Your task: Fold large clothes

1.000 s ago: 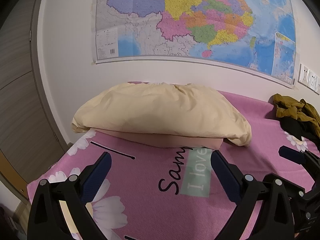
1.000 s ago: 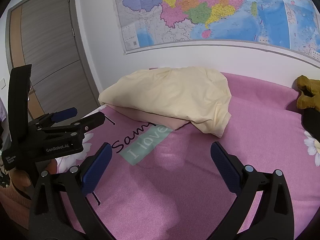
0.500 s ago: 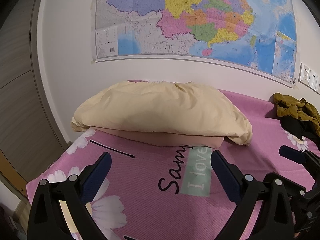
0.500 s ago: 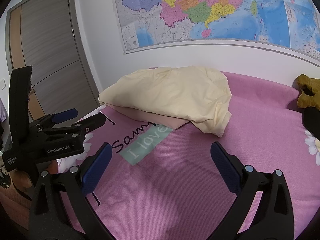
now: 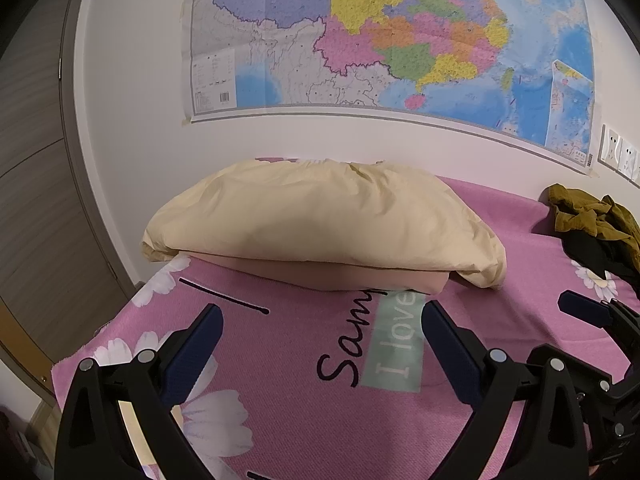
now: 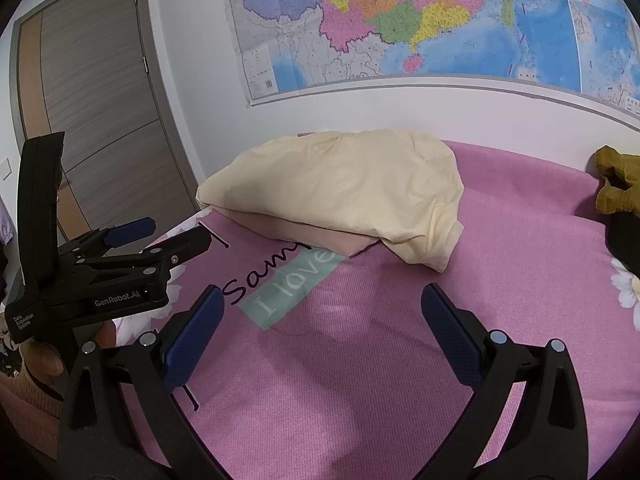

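A crumpled mustard garment [image 5: 588,216] lies on a black garment [image 5: 596,256] at the bed's far right, by the wall; the right wrist view shows the mustard garment [image 6: 616,184] and the black garment [image 6: 624,240] at its right edge. My left gripper [image 5: 322,332] hovers open over the pink bedspread [image 5: 288,380], holding nothing. My right gripper [image 6: 322,312] is open and empty too, to the right of the left gripper [image 6: 176,234]. Both are well short of the clothes.
A cream pillow [image 5: 320,220] on a pinkish pad lies at the head of the bed against the white wall, under a large map [image 5: 400,40]. A grey door [image 6: 92,120] stands left. The bed's left edge [image 5: 100,340] is near. A hand [image 6: 44,360] holds the left gripper.
The left gripper has crept slightly to the right in the right wrist view. Otherwise nothing has moved, and both grippers stay open.
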{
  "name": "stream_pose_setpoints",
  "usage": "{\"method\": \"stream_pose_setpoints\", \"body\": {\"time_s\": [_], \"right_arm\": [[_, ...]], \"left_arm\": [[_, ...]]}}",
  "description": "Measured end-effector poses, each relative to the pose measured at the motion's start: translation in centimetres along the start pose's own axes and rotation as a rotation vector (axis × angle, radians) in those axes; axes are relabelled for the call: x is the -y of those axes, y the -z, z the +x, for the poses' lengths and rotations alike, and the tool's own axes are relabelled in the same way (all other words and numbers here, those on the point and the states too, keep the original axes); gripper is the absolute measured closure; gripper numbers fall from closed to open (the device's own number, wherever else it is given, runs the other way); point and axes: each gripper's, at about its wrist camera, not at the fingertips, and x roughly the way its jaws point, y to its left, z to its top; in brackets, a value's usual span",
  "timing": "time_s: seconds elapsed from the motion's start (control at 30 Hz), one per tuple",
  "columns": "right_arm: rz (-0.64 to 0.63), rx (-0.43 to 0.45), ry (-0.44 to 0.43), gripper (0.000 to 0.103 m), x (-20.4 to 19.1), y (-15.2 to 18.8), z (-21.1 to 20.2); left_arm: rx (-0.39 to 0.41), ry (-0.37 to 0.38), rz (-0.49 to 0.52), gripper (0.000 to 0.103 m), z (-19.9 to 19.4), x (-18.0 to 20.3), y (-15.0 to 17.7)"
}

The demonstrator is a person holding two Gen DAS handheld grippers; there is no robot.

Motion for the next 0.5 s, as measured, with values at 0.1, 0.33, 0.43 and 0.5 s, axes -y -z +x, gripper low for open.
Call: {"method": "stream_pose_setpoints", "body": {"time_s": [0.1,0.33,0.43,0.5], "right_arm": [[-0.001,-0.001,-0.001,0.006,0.0,0.0,0.1],[0.004,-0.004,-0.002,0.006,0.2,0.1,0.2],[0.007,-0.002,0.002,0.006,0.3,0.1,0.0],[0.017,0.001,0.006,0.006,0.6,0.1,-0.3]], "left_arm": [[-0.001,-0.001,0.002,0.007,0.1,0.0,0.1],[-0.007,0.001,0.004,0.007,0.4,0.1,0.2],[-0.011,0.013,0.013,0.007,0.5,0.5,0.3],[0.000,0.021,0.042,0.007,0.6,1.2,0.5]]}}
